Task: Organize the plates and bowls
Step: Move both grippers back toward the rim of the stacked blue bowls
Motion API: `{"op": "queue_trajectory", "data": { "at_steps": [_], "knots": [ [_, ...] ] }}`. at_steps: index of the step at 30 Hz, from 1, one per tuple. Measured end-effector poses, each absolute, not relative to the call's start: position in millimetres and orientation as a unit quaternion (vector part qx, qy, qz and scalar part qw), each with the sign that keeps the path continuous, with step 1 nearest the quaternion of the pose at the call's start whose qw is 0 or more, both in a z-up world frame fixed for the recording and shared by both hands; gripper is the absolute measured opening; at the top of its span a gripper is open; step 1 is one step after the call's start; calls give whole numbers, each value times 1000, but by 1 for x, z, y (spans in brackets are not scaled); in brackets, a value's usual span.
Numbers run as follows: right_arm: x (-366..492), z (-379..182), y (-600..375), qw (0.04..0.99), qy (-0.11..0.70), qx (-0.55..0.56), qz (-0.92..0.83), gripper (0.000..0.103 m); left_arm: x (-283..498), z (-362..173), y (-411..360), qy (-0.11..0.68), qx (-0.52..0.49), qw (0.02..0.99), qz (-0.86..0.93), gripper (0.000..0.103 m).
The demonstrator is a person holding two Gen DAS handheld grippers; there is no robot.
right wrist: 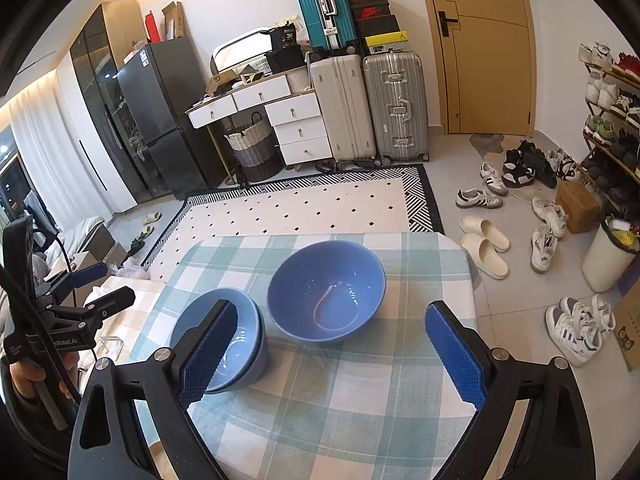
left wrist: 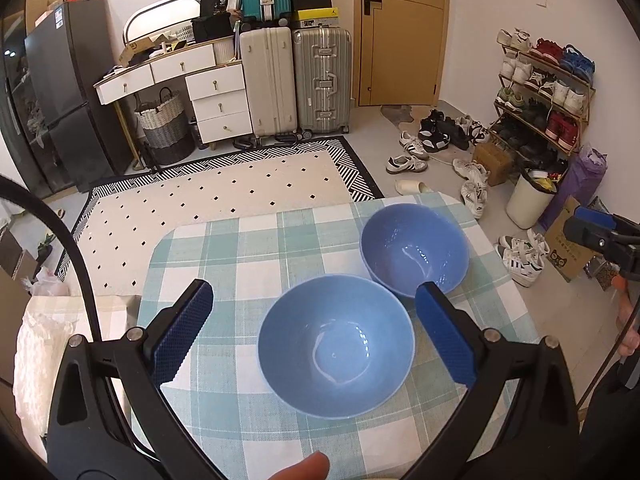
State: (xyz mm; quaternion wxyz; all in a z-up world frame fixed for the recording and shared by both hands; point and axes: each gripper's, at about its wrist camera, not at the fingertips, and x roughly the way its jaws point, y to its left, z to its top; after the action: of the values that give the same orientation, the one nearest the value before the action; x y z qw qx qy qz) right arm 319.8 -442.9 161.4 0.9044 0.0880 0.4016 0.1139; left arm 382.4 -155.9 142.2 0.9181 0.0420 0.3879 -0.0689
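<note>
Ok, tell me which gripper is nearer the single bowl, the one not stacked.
Right. The right gripper faces the single bowl with open jaws, just short of it. The left gripper is over the stacked bowls beside it.

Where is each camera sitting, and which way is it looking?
Left wrist view: sits behind the left tongs, looks over the checked table at two blue bowls, the near bowl and far bowl; a fingertip shows.
Right wrist view: sits behind the right tongs, faces the same way; the left tongs and the hand holding them show.
Both views share: the table, bowls, rug, suitcases, door.
</note>
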Motion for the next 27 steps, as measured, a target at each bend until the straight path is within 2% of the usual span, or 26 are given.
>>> {"op": "queue_trajectory", "data": {
  "at_steps": [10,27],
  "knots": [
    [347,148,-456,904,402,110,98,96,422,134,-175,395,43,914,-81,100],
    [379,103,-454,888,433,117,101,96,493,92,-205,419,47,900,-108,100]
  ]
}}
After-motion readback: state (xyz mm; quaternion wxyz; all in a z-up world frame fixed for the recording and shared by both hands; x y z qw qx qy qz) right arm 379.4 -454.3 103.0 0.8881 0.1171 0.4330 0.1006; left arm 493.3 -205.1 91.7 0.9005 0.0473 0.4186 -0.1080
